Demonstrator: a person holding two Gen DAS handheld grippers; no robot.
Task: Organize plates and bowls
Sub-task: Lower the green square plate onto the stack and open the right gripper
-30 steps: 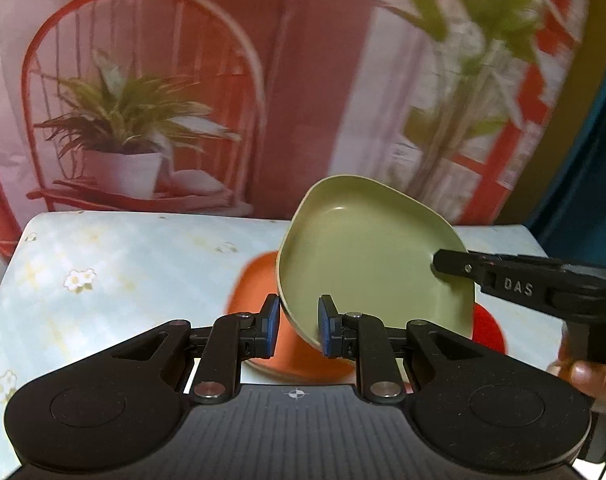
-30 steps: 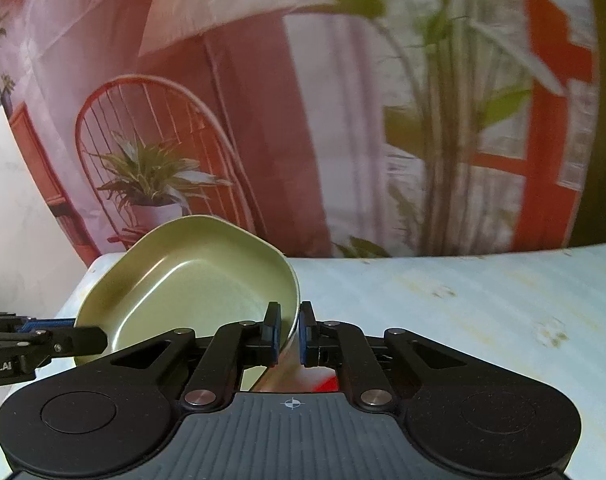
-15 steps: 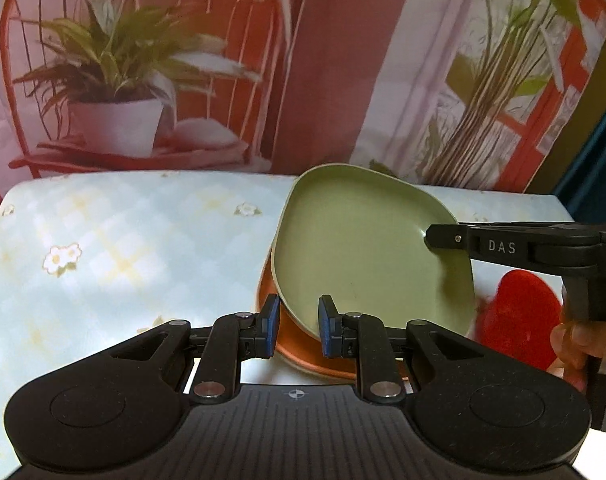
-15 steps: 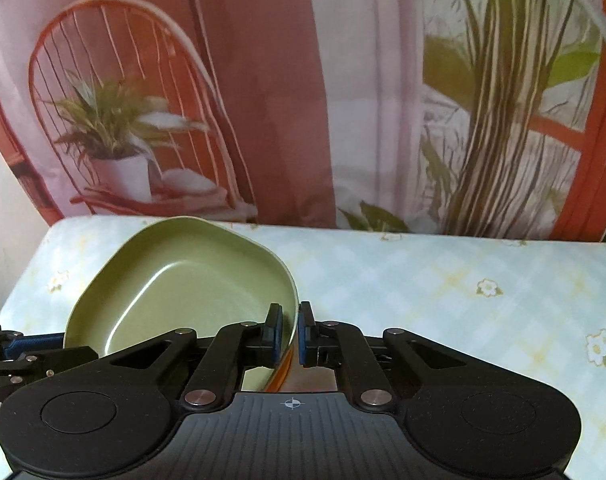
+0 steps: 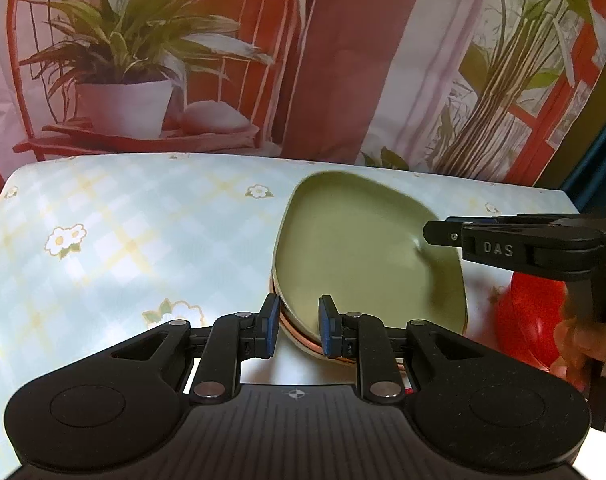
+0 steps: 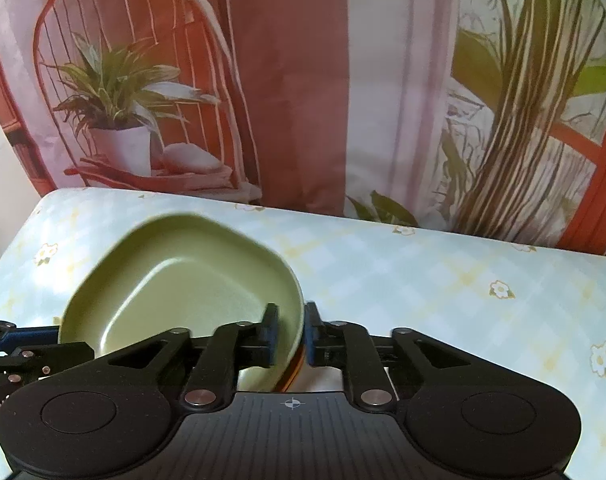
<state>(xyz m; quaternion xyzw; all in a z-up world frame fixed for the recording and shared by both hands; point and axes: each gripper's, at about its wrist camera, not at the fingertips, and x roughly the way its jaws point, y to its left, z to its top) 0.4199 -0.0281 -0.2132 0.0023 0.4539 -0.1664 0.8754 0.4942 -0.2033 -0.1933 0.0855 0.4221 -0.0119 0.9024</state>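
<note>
A green plate lies on an orange plate, of which only the near edge shows. My left gripper is shut on the green plate's near rim. My right gripper straddles the same green plate at its right rim. Its jaws are opening, and a gap shows between the left pad and the rim. A sliver of the orange plate shows under that rim. In the left wrist view the right gripper's fingers reach over the plate's right side.
A red bowl stands right of the stack, next to the person's hand. The table wears a pale checked cloth with flowers. A printed backdrop of plants hangs behind the far edge. The left gripper's fingers show at the right wrist view's left edge.
The green plate came down from a tilt in the air and now lies flat on the orange plate. The right gripper's jaws have parted from the rim.
</note>
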